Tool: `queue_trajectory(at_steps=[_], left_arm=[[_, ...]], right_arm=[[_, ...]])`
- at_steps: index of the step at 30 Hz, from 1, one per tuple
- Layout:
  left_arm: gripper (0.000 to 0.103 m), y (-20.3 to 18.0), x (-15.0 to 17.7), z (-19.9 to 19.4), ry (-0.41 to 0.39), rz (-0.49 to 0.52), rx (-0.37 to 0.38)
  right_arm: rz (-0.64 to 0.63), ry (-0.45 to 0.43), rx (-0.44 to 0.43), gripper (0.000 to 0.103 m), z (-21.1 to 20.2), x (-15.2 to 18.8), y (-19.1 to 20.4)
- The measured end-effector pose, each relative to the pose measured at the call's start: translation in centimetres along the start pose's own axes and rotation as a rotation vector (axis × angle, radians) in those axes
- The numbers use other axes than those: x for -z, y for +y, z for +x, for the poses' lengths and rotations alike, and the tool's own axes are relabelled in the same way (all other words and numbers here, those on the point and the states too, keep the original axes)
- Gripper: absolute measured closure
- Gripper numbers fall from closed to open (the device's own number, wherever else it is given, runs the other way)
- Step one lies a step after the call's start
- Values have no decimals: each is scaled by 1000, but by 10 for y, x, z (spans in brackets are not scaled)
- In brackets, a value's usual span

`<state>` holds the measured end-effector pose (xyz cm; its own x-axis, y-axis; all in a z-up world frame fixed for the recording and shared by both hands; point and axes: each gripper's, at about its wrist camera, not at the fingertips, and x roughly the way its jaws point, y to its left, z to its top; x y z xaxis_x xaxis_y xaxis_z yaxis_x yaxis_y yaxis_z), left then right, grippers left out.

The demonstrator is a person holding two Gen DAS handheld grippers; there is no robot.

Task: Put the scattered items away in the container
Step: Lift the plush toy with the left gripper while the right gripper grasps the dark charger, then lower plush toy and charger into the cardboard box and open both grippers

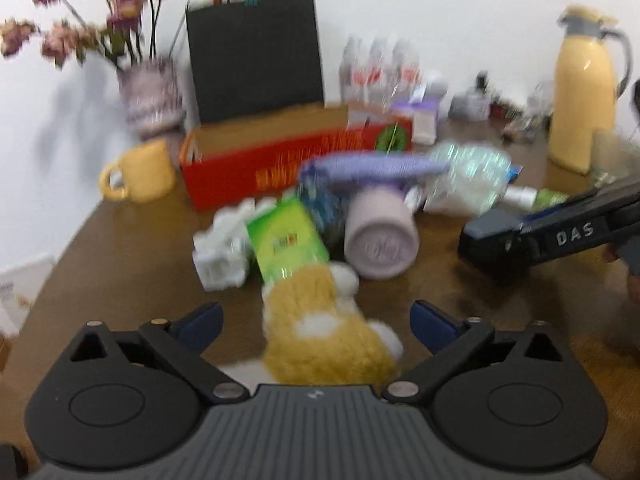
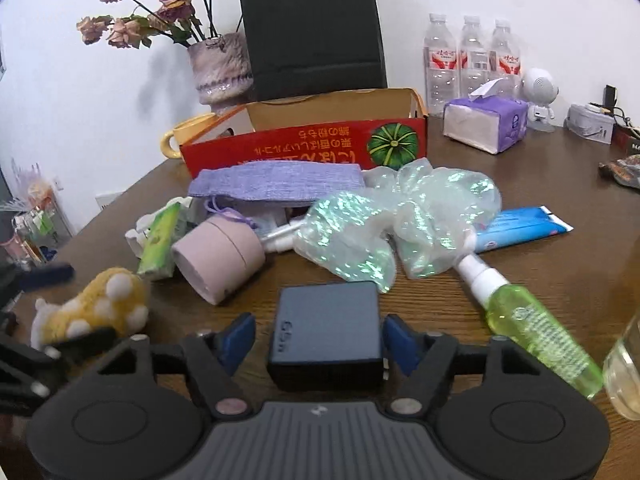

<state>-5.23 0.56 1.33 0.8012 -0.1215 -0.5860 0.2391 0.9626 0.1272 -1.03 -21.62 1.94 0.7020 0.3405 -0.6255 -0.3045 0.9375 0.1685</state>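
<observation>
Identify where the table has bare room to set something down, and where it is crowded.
Bare wood lies left of the plush toy, and between the tissue pack and blue tube. Crowded: the pile before the red box.

**Brown worktop and its load**

The wood-grain worktop (image 2: 500, 160) carries a red cardboard box (image 2: 304, 148) near the back, with a yellow mug (image 2: 176, 140) just beside its left end. In front lie a pink jar (image 2: 220, 258) on its side, a plush toy (image 2: 100, 308), a dark blue block (image 2: 326, 332), a green spray bottle (image 2: 532, 324) and a blue tube (image 2: 520, 226). Further back stand a tissue pack (image 2: 484, 122), three water bottles (image 2: 472, 60) and a vase (image 2: 222, 70).
</observation>
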Motion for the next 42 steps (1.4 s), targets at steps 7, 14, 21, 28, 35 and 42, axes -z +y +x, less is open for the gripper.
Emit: queue_trajectory(at_steps=[7,14,21,28,35,42], left_arm=[[41,10,6,10,47,-50,26],[45,11,-10,-13,-38,-68,42],[45,16,-51,-17,-113,-68,69],[45,41,-145,14,-168,-77,57],[45,98,-251,133,-68,-110,-41],[45,130,-277,270,183,-163,13]], right_arm=[[-73,18,83,44,7,7,12],[-31,15,34,44,-1,6,12],[-52,-66,-39,44,-29,-14,24],[-54,-211,-21,44,-31,-94,16],[15,-211,6,44,59,-212,-5],[55,-57,37,44,182,-280,-31]])
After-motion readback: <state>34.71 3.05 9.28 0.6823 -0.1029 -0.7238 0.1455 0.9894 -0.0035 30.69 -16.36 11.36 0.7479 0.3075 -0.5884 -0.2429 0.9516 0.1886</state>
